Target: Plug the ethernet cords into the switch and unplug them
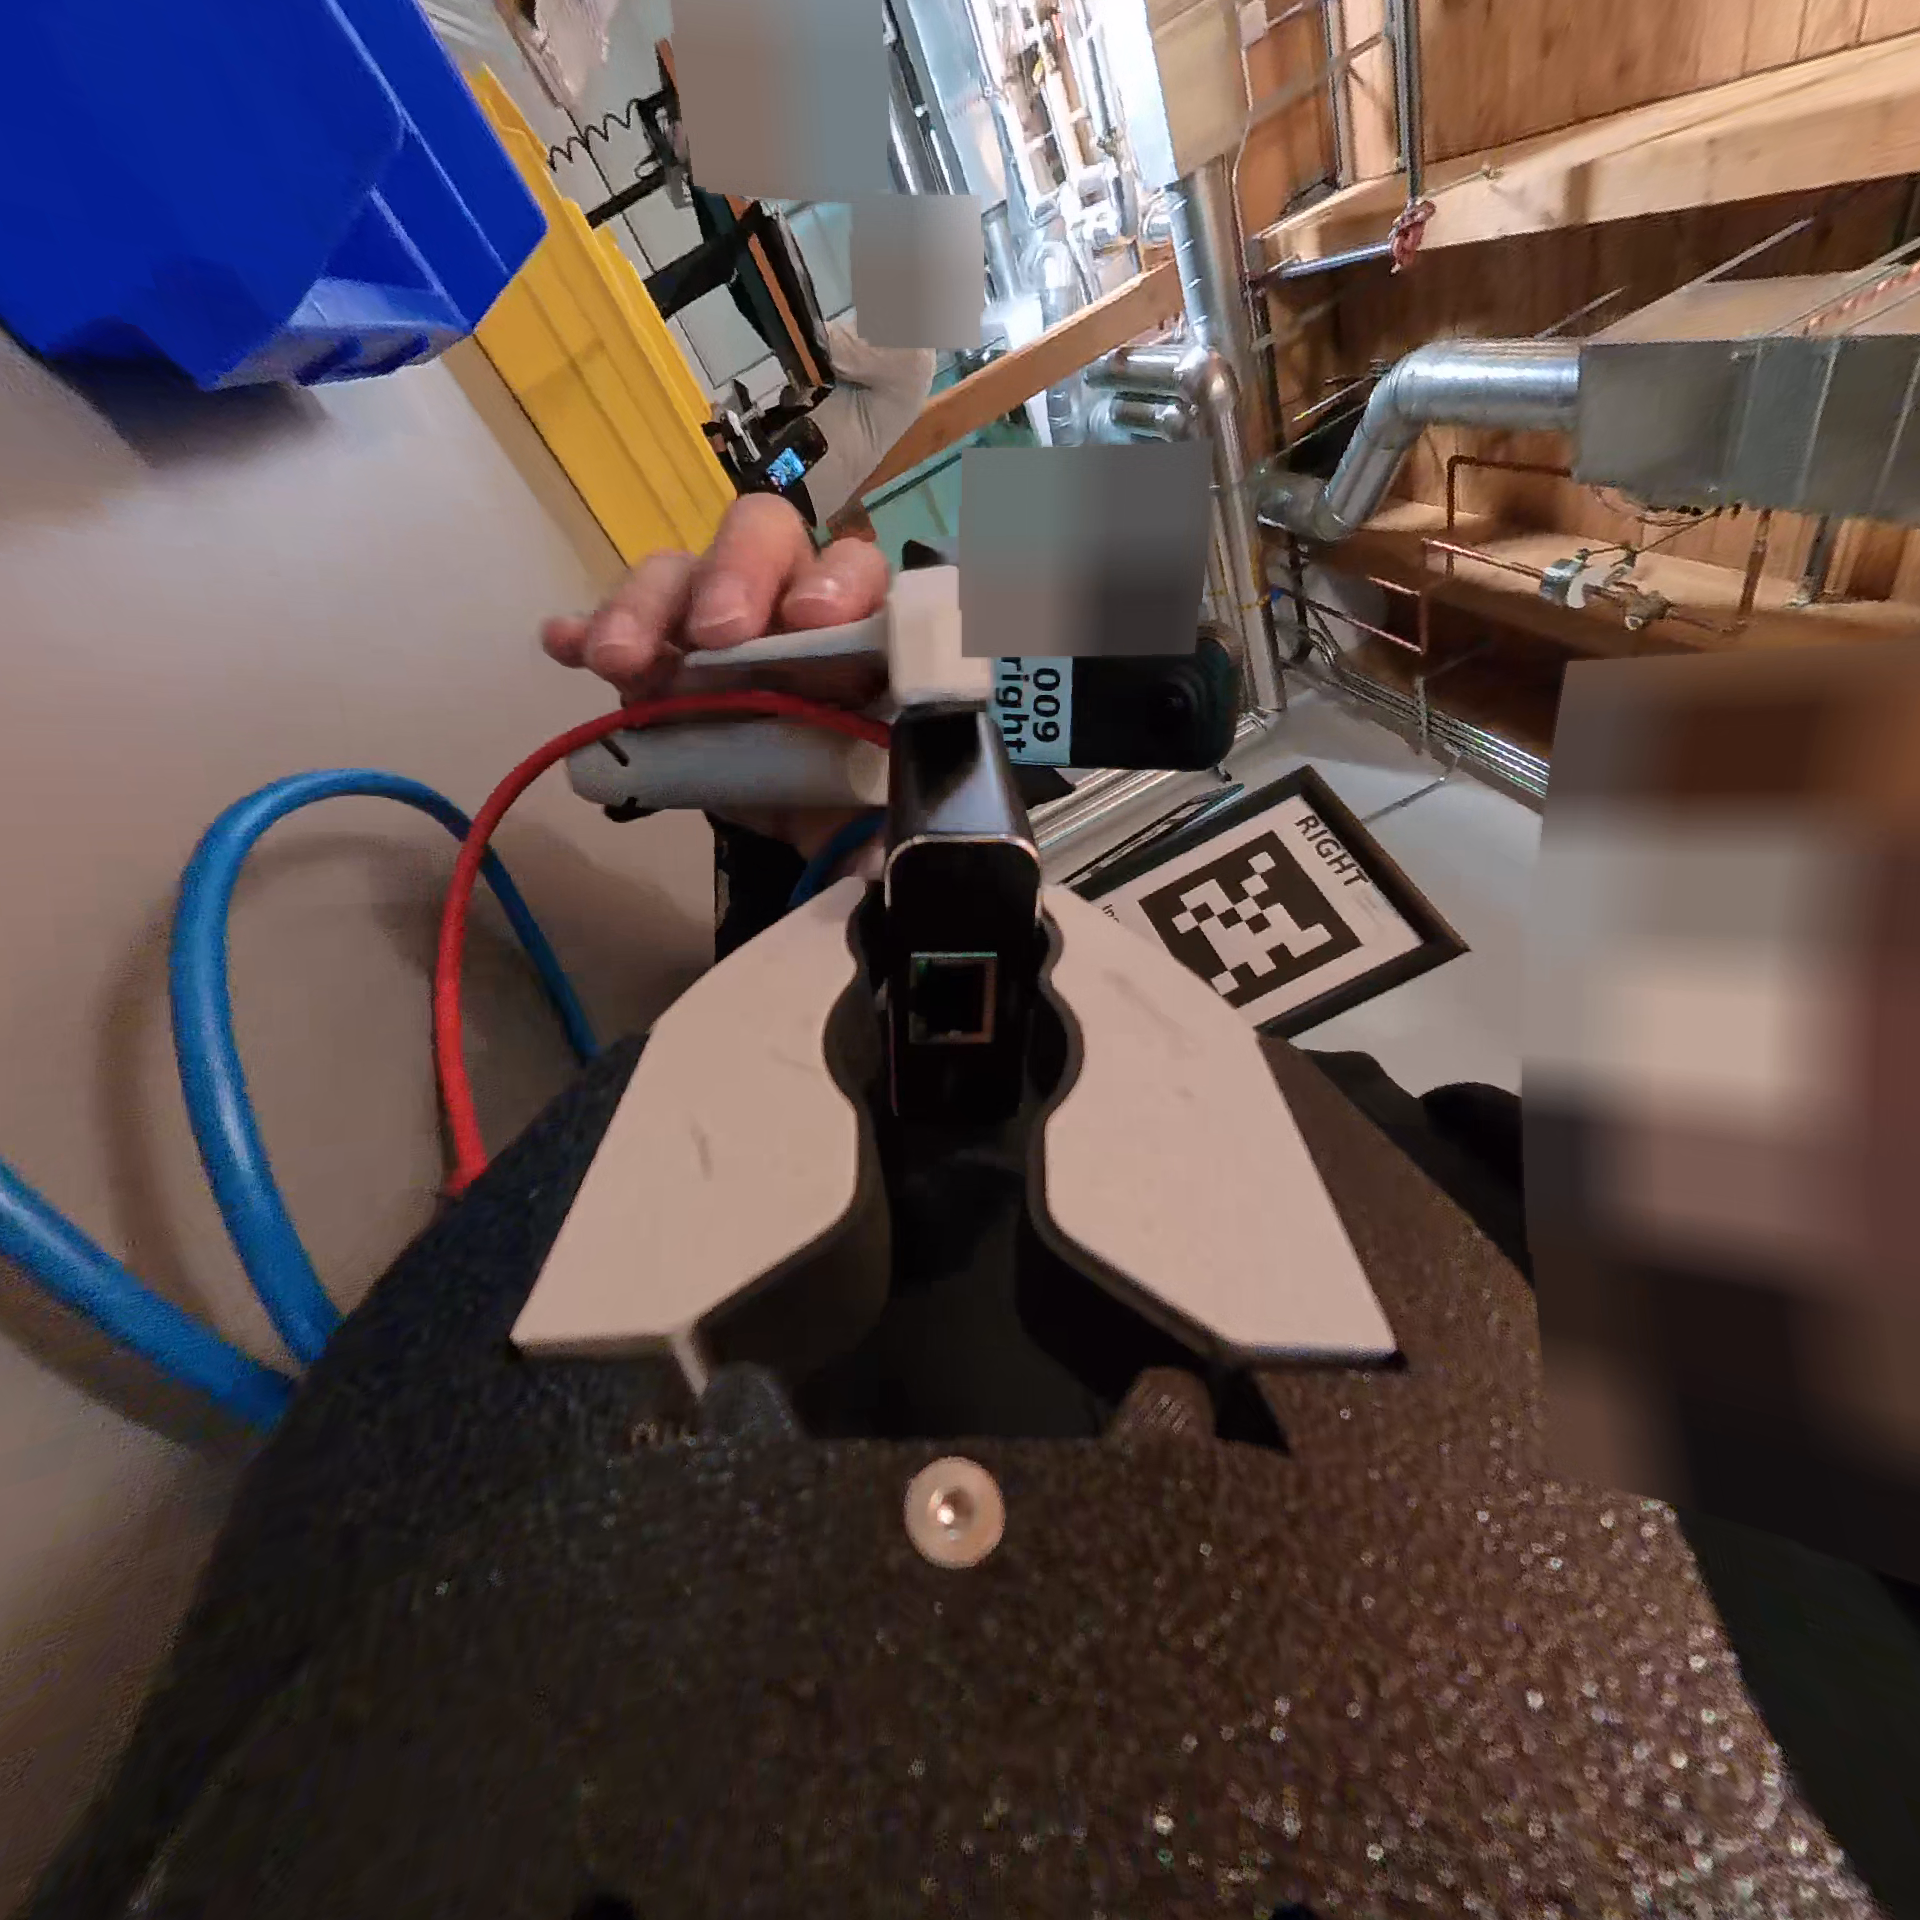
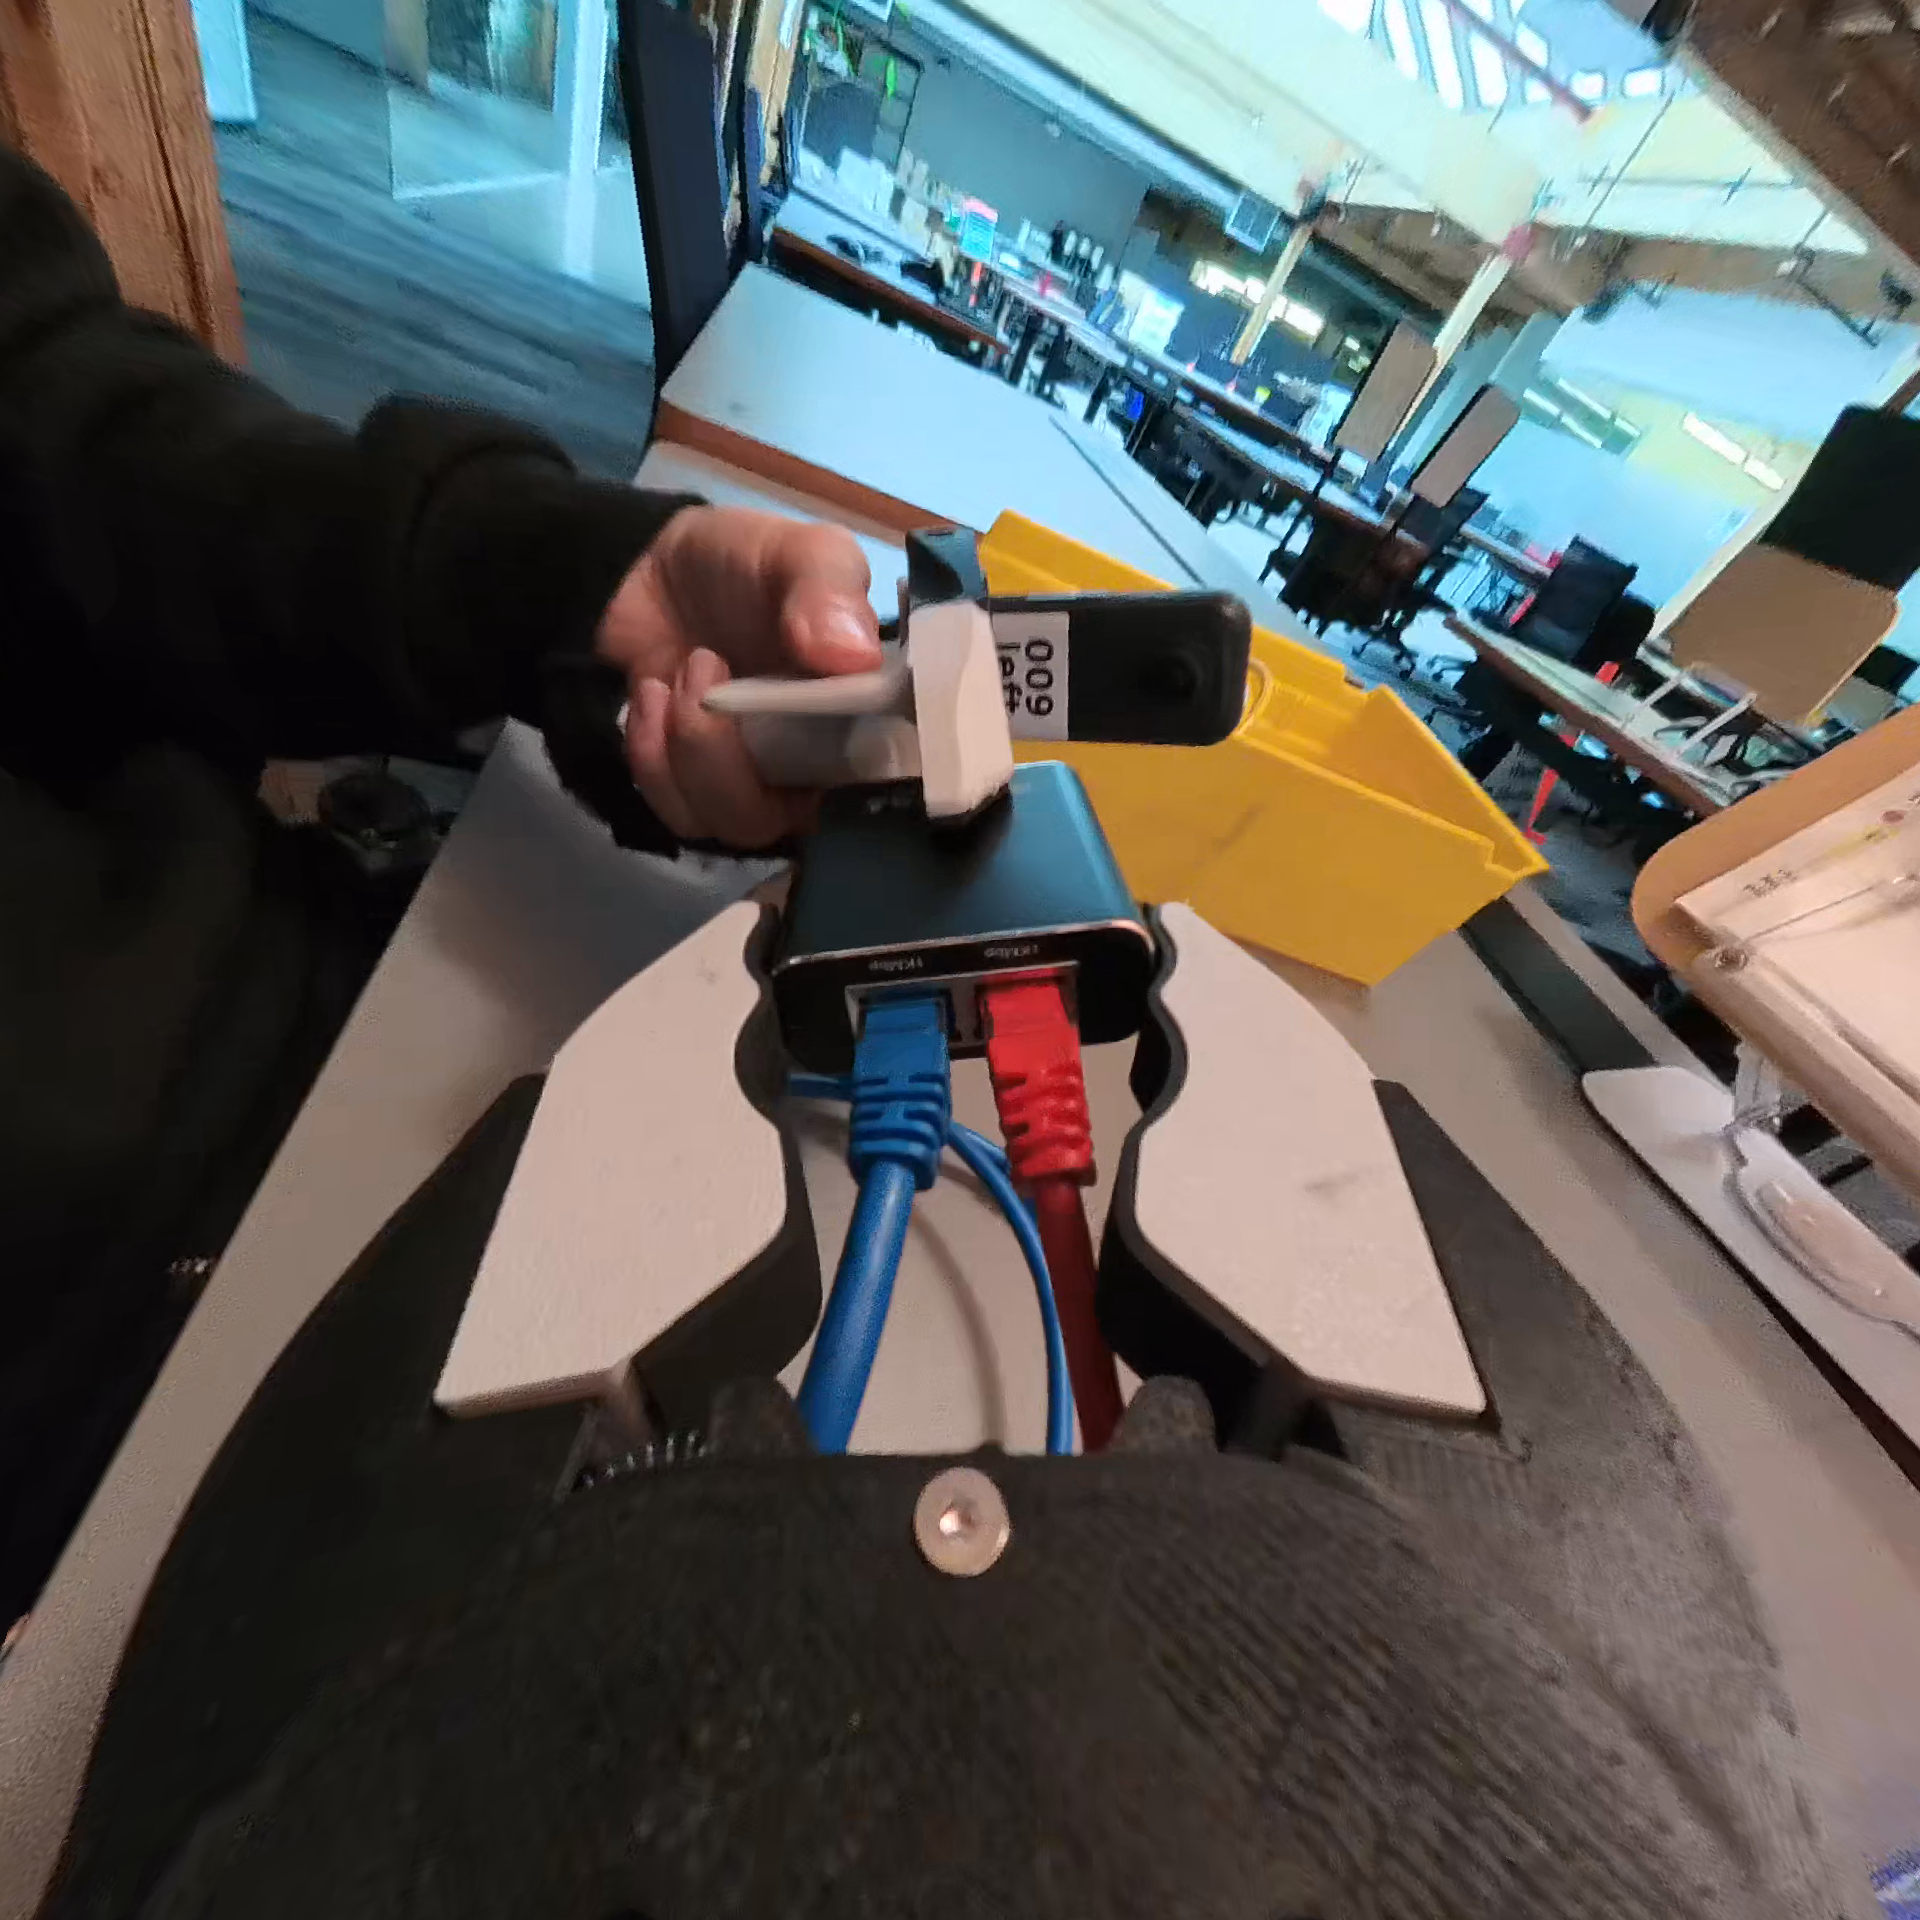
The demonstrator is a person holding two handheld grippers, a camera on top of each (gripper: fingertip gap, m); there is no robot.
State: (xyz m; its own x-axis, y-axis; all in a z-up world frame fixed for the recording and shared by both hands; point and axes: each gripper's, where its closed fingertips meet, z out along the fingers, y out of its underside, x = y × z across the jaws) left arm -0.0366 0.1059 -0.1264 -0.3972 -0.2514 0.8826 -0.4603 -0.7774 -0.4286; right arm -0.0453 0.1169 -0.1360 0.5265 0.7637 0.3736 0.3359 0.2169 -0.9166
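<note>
A small black switch (image 1: 961,821) is held between both grippers above the table. My left gripper (image 1: 951,935) is shut on the end with one empty port, which faces the left wrist camera. My right gripper (image 2: 961,925) is shut on the sides of the switch (image 2: 956,883) at the two-port end. A blue plug (image 2: 899,1049) and a red plug (image 2: 1034,1060) sit in those ports, and their cords run back between my fingers. The red cord (image 1: 457,935) and blue cord (image 1: 208,935) loop over the table. Each view shows the other gripper at the far end: the right gripper (image 1: 935,655) and the left gripper (image 2: 956,717).
A blue bin (image 1: 208,177) and a yellow bin (image 2: 1299,831) stand on the grey table (image 2: 520,935) behind the switch. A framed marker card (image 1: 1268,894) lies nearby. Clear safety glasses (image 2: 1818,1247) and a light board are at the right edge.
</note>
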